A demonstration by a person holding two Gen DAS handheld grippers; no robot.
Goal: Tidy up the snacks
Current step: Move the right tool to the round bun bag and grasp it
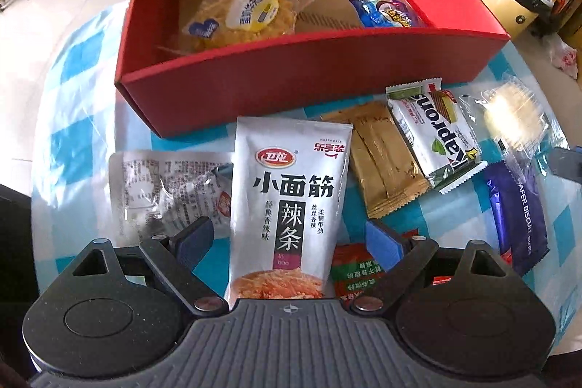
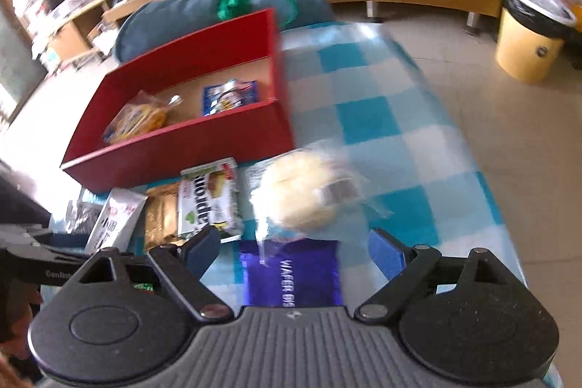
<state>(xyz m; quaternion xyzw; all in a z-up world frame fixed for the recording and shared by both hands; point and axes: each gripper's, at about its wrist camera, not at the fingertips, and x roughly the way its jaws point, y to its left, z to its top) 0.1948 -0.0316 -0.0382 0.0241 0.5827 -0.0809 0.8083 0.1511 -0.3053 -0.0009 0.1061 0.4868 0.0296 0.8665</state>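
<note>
Both claws are open and hold nothing, so the left claw (image 1: 287, 239) should squeeze the white spicy-strip bag (image 1: 291, 202) gently, then lift it to the red box (image 1: 291, 86) at 12 o'clock.

White pouch (image 1: 291, 191): red oval logo "卫龙", red "乐享装" at top right with small "HAPPY PACK" above, large black "小面筋", dark panel "辣条".

Green-white wafer pack (image 1: 434, 130): upside down, letters "Kaprons" as far as legible; right wrist view (image 2: 211, 195) shows only a blurred fragment.

Purple pack (image 1: 518, 213): "WAFER BISCUIT" down its length; right wrist view (image 2: 291, 275) cuts it to "WAFER BIS".

Left claw's arm (image 2: 54, 273), right wrist view: "GenRob", rest hidden.

Clear pouch (image 1: 163, 184), red packet (image 1: 354, 273), yellow snack's label (image 1: 251, 8): print too small.
</note>
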